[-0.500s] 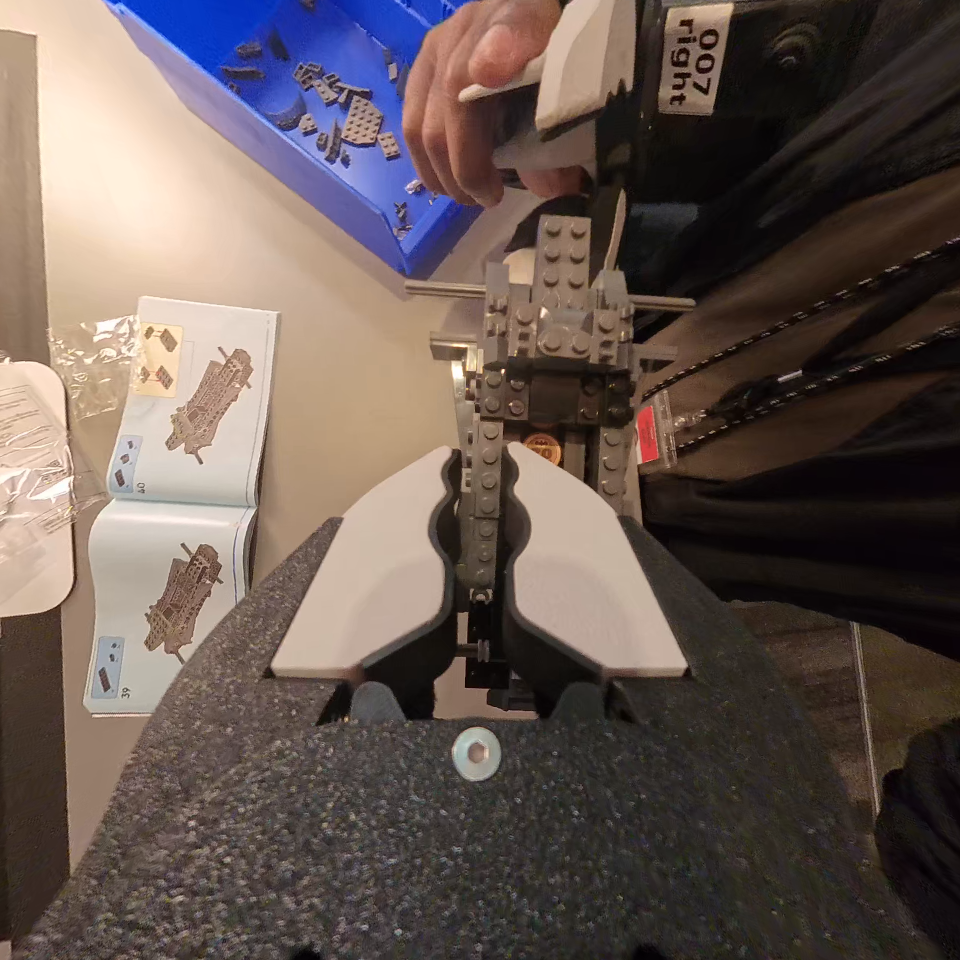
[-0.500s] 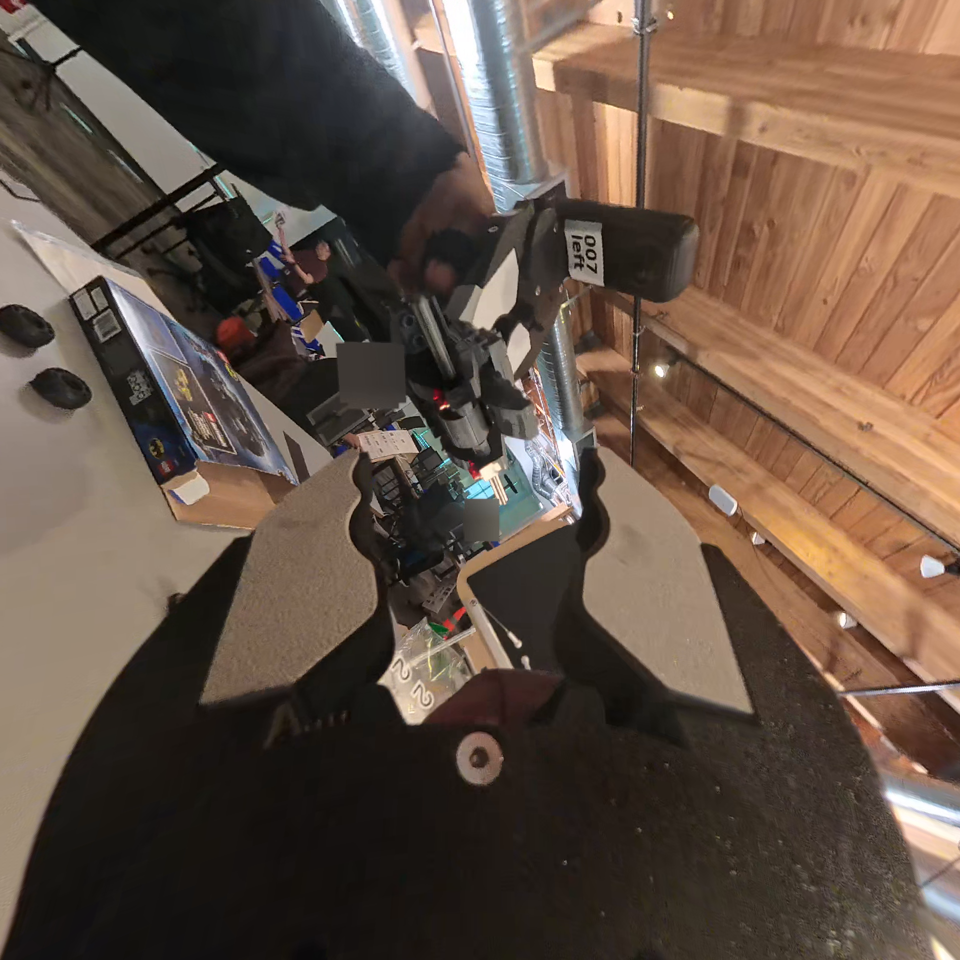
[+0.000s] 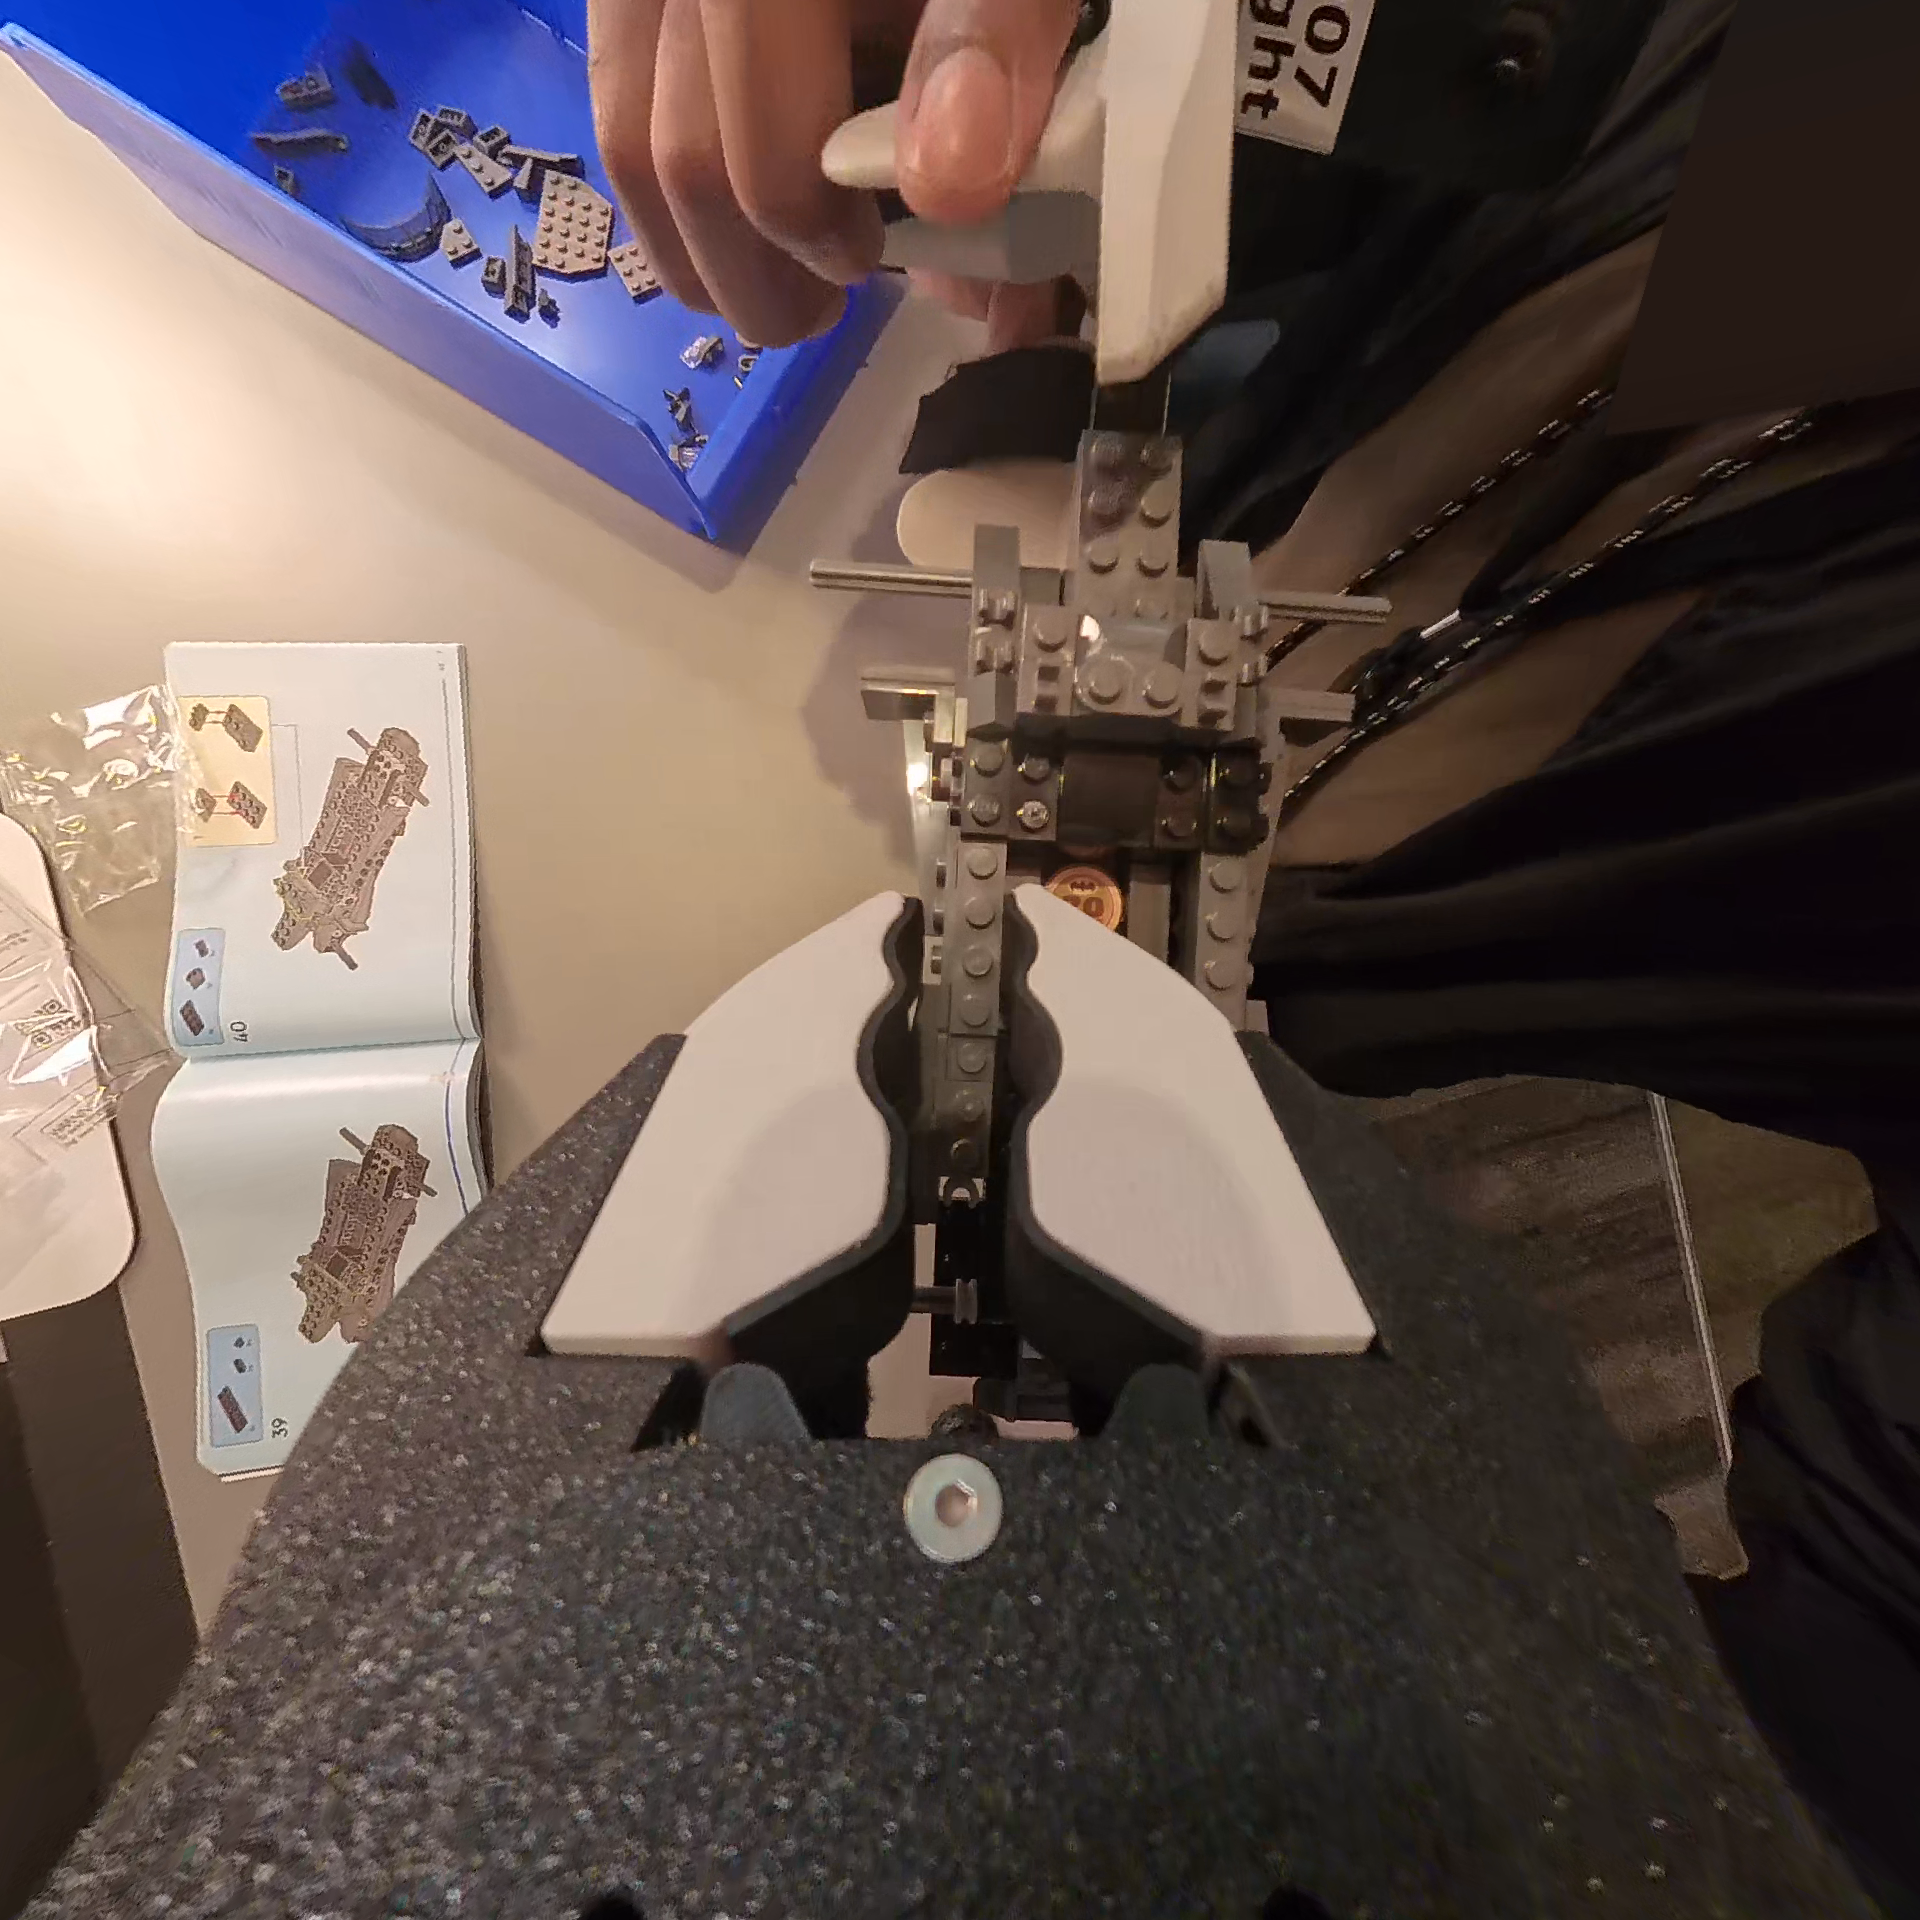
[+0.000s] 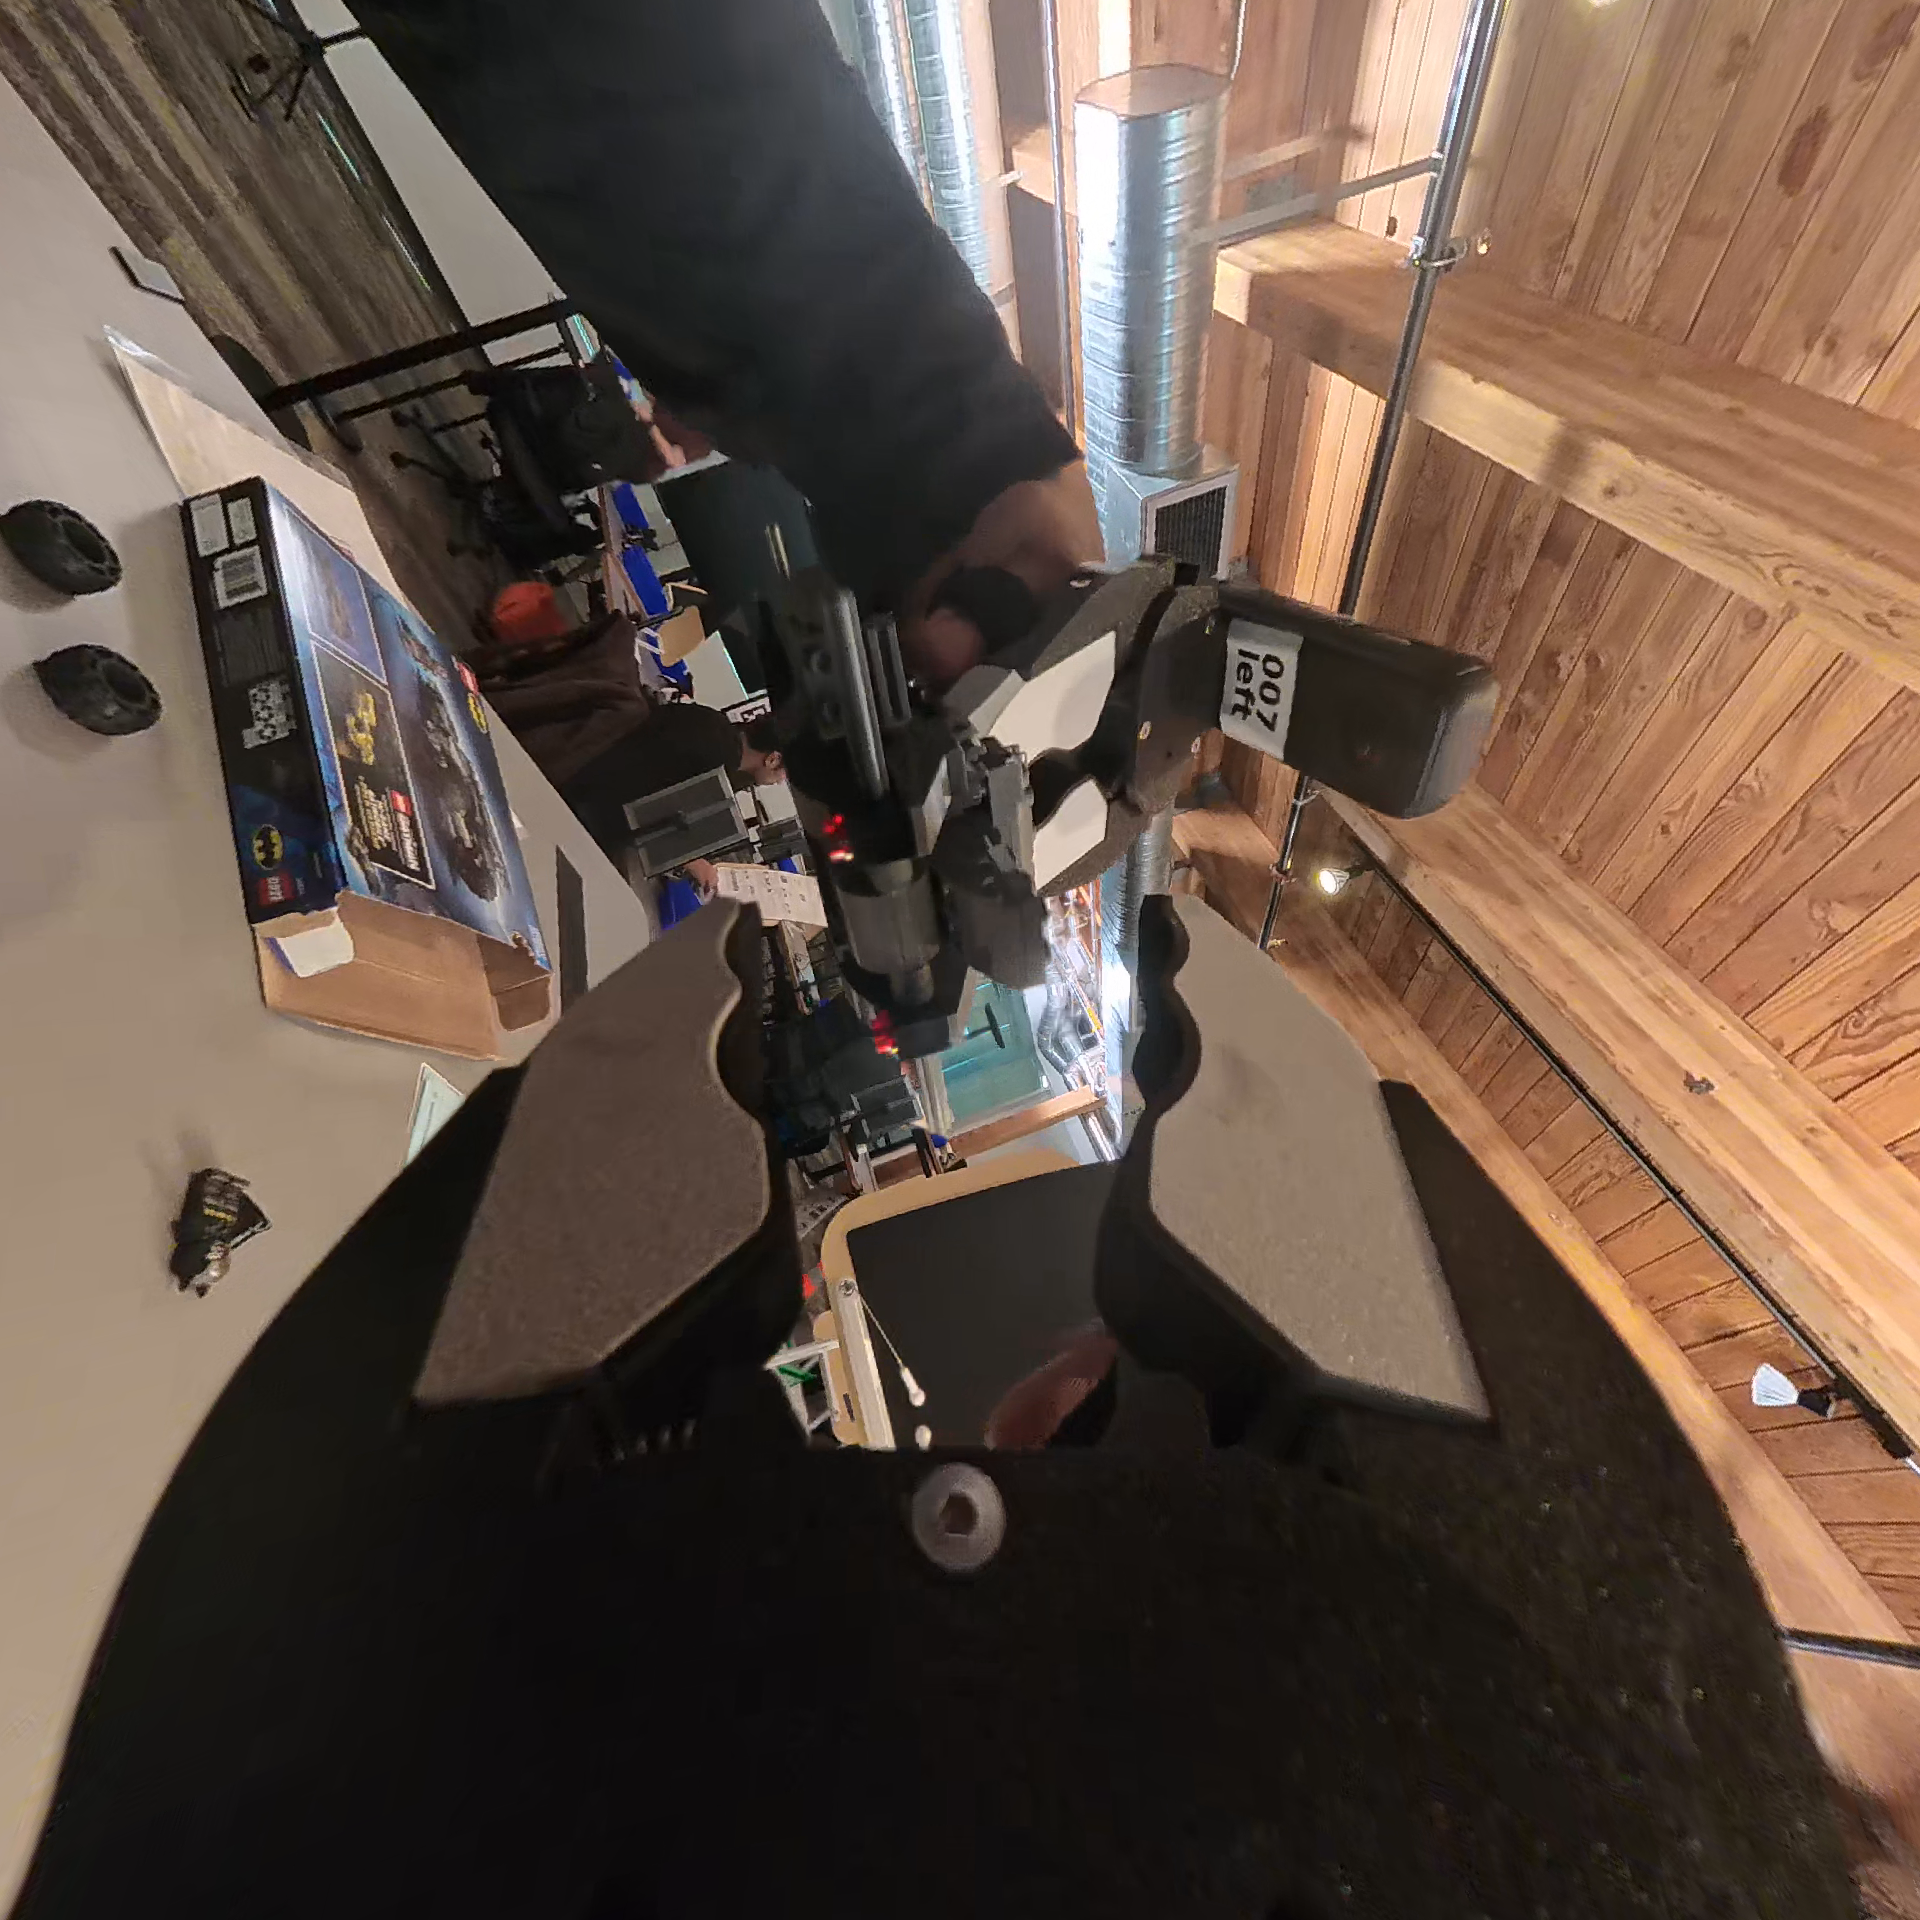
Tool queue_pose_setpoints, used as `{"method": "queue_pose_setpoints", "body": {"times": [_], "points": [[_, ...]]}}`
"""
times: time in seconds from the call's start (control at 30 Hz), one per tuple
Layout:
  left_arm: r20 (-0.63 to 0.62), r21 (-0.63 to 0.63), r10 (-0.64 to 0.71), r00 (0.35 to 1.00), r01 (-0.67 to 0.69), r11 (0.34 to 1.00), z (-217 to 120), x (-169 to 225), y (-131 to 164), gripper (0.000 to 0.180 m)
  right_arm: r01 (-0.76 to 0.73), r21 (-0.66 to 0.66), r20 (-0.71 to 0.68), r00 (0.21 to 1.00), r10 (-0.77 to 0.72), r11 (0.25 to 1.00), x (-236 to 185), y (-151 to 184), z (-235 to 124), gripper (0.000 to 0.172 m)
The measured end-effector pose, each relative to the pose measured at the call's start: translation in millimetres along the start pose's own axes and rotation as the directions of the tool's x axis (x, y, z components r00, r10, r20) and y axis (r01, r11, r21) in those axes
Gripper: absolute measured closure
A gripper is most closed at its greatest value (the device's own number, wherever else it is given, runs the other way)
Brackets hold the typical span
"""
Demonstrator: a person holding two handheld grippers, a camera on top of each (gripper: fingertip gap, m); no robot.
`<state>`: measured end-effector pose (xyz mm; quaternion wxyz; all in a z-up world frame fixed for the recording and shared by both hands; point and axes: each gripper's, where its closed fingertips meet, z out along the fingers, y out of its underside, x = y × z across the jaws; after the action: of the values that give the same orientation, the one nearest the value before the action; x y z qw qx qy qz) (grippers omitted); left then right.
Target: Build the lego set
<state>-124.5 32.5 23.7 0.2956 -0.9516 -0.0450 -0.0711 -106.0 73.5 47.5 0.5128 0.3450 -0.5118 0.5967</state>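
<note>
left hand-held gripper [image 3: 961,935] clamped on one long side rail of a grey brick model [image 3: 1117,727], both pads pressed against the studded strip, jaws only narrowly apart; probably gripped by that rail to keep the model lifted off the counter [image 3: 520,520] and steady, with its far end and underside left free; model raised above the counter, just right of the open instruction booklet [image 3: 322,935], cross axles sticking out to either side, an orange round tile showing inside the frame.

right hand-held gripper [image 4: 940,935] wide open, nothing between its pads; model's dark rounded end lying just ahead of the gap, touched by neither pad as far as can be told; seen from the left wrist view, white finger of that gripper [image 3: 1153,208] standing at the model's far end, a person's hand [image 3: 790,156] wrapped round its trigger.

beyond the booklet, a blue bin [image 3: 468,343] of loose grey pieces, kept within easy reach of the model; left of the booklet, crumpled clear plastic bags [image 3: 94,821]; in the right wrist view, left of the model, a printed set box [image 4: 343,748] lying on the counter with two black tyres [image 4: 78,623] beyond it and a small dark brick clump [image 4: 213,1226] nearer the camera.
</note>
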Motion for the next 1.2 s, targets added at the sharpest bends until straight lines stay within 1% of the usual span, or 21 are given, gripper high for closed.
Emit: {"method": "queue_pose_setpoints", "body": {"times": [0.23,0.4,0.53,0.9,1.1,1.2], "points": [[0.023,-0.075,0.0,1.0,0.001,0.997,8,-10,0,0.166,0.057,-0.027,0.059,0.997,-0.056,0.998,-6,11,-2,0.102],[0.018,-0.08,0.015,1.0,-0.014,0.997,9,-10,-6,0.166,0.091,-0.012,0.124,0.988,-0.089,0.996,-8,13,-1,0.099],[0.013,-0.085,0.032,0.999,-0.03,0.996,5,-7,-9,0.166,0.148,0.009,0.163,0.975,-0.148,0.989,-10,10,4,0.096],[-0.005,-0.11,0.074,0.997,-0.074,0.991,-6,10,-7,0.166,0.201,0.071,0.222,0.952,-0.212,0.977,-9,-9,18,0.086],[-0.013,-0.122,0.088,0.996,-0.089,0.989,-9,17,-5,0.166,0.231,0.085,0.257,0.935,-0.245,0.969,-14,-17,26,0.087],[-0.014,-0.117,0.094,0.995,-0.095,0.989,-12,21,-6,0.166,0.254,0.087,0.244,0.932,-0.268,0.963,-16,-20,30,0.092]]}}
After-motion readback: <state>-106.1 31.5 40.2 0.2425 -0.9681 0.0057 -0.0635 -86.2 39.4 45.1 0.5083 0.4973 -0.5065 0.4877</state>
